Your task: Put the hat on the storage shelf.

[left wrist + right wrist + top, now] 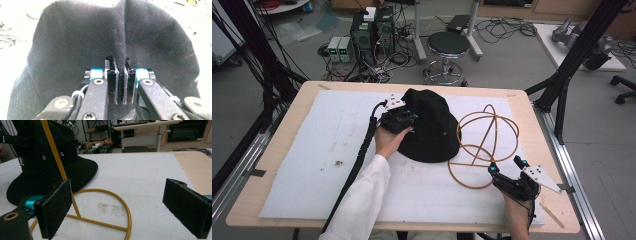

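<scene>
At nine o'clock of the white foam mat [312,150], nothing lies but a few dark specks, so trouble starts nearer the middle. Just past centre, toward twelve o'clock, sits the black cotton bucket hat [432,127], brim flat on the mat. The left gripper [404,120] meets it from the hat's nine o'clock side, and in the left gripper view [120,65] its jaws are pinched together on a raised fold of the crown cloth [122,37].

That pinch looks thin: only a narrow ridge of fabric sits between the pads, so a quick lift could let the cloth slide out and drop the hat. A lift by the crown alone would likely also leave the brim sagging, and it could catch on what stands next to it.

At the hat's three o'clock stands the yellow wire hat stand [484,140], a base ring with arched hoops, its ring just beside or under the brim edge; I cannot tell which. It looks light, so a dragged brim could probably tip or shove it.

At five o'clock of the mat, the right gripper [506,166] waits with jaws wide apart, holding nothing, its left pad [53,207] close to the stand's upright. Unless it steadies the base ring [110,193], the stand may skate away.
</scene>
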{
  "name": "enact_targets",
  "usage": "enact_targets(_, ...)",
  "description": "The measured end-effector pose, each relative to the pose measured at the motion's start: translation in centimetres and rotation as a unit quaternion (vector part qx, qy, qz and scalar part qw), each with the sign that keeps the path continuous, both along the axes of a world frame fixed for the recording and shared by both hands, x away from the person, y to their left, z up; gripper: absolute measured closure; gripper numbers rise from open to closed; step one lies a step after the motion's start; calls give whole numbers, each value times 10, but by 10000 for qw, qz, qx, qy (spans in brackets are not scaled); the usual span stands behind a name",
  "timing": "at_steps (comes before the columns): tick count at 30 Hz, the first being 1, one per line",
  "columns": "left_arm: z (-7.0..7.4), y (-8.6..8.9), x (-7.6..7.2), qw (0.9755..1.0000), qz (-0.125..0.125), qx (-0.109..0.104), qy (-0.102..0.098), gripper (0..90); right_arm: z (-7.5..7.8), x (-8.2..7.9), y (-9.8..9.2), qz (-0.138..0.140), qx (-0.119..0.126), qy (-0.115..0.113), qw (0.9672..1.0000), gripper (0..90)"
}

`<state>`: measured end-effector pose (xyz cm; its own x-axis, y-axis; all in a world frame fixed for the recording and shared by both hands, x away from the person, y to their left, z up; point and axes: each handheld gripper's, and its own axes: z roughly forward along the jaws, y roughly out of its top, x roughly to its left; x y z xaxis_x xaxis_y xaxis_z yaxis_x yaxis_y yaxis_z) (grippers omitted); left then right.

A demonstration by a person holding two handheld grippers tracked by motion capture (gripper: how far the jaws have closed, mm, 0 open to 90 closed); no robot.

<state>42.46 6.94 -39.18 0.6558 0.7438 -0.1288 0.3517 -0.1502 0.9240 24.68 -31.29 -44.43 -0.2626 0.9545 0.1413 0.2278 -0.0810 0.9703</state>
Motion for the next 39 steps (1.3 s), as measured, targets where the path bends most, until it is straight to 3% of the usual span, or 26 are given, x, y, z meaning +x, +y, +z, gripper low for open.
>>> enact_targets(8,7,13,-11,9996,92,-164,-223,853,0,-1,-1,-25,19,0,10000,82)
enact_targets(12,15,22,-21,9985,28,-320,-447,854,0,-1,-1,-15,20,7,10000,82)
enact_targets(13,21,27,-28,9975,7,-388,-592,854,0,-1,0,-11,33,-2,10000,82)
enact_targets(16,26,30,-32,9967,-2,-442,-680,854,1,-1,-1,-7,27,2,10000,82)
enact_targets(17,33,35,-38,9951,-7,-548,-828,854,1,-1,0,-6,27,-1,10000,82)
enact_targets(20,38,39,-43,9936,-15,-632,-938,855,1,-1,0,3,25,-22,10000,82)
enact_targets(21,44,42,-48,9916,-17,-735,-1065,855,1,-1,0,7,27,-5,10000,82)
enact_targets(22,44,42,-48,9916,-17,-735,-1065,855,1,-1,0,7,27,-5,10000,82)
enact_targets(23,50,47,-52,9891,-19,-887,-1172,855,1,-1,0,5,27,-7,10000,82)
enact_targets(26,54,51,-55,9875,-39,-962,-1251,856,1,-1,1,-24,28,-37,10000,82)
enact_targets(31,65,61,-65,9791,-30,-1296,-1566,856,1,-2,1,-7,19,-34,10000,82)
enact_targets(32,65,61,-65,9791,-30,-1296,-1566,856,1,-2,1,-9,22,-35,10000,82)
enact_targets(33,68,63,-67,9769,-58,-1333,-1668,856,1,-2,1,-7,21,-36,10000,82)
enact_targets(36,70,64,-69,9754,-69,-1357,-1738,856,1,-2,1,-14,28,-24,10000,82)
enact_targets(37,73,65,-72,9733,-106,-1406,-1814,856,1,-1,1,-12,7,-53,10000,82)
enact_targets(38,73,65,-72,9733,-106,-1406,-1814,856,1,-1,1,-12,7,-53,10000,82)
enact_targets(39,76,65,-74,9703,-166,-1484,-1904,856,1,-2,1,-8,7,-33,10000,82)
